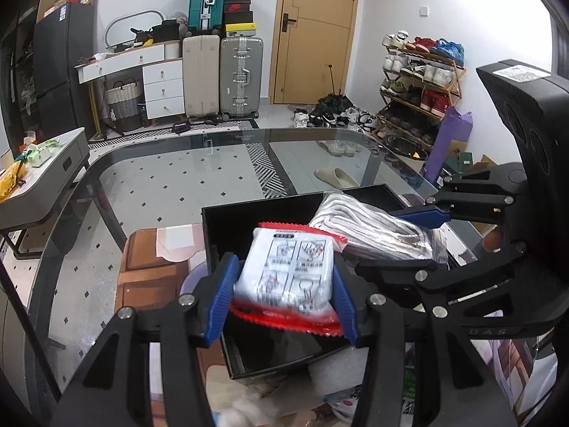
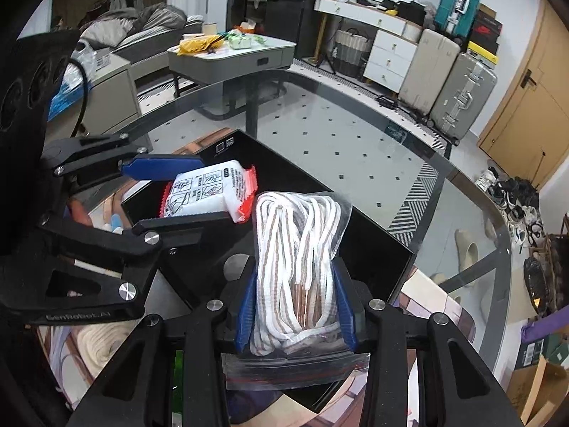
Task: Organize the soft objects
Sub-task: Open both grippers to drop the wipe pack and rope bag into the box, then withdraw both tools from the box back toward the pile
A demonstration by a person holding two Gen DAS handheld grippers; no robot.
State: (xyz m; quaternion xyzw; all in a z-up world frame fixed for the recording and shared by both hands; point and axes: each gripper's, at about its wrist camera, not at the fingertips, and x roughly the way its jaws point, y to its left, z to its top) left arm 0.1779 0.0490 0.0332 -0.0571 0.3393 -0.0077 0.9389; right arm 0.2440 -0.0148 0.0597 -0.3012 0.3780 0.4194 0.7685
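My left gripper [image 1: 284, 295] is shut on a white packet with red edges [image 1: 290, 272] and holds it over a black tray [image 1: 227, 220] on the glass table. My right gripper [image 2: 297, 309] is shut on a clear bag of white and tan laces [image 2: 297, 245], also over the tray [image 2: 373, 245]. The right gripper also shows in the left wrist view [image 1: 402, 238], at the right, holding the bag of laces [image 1: 373, 229]. The left gripper shows in the right wrist view [image 2: 170, 195] with the packet [image 2: 208, 192].
The glass table [image 1: 160, 185] has a rounded far edge. Soft items and foam [image 1: 341, 370] lie near the tray's near side. A low grey side table [image 2: 234, 57] with clutter stands beyond. Suitcases [image 1: 220, 74], drawers and a shoe rack [image 1: 419, 82] line the walls.
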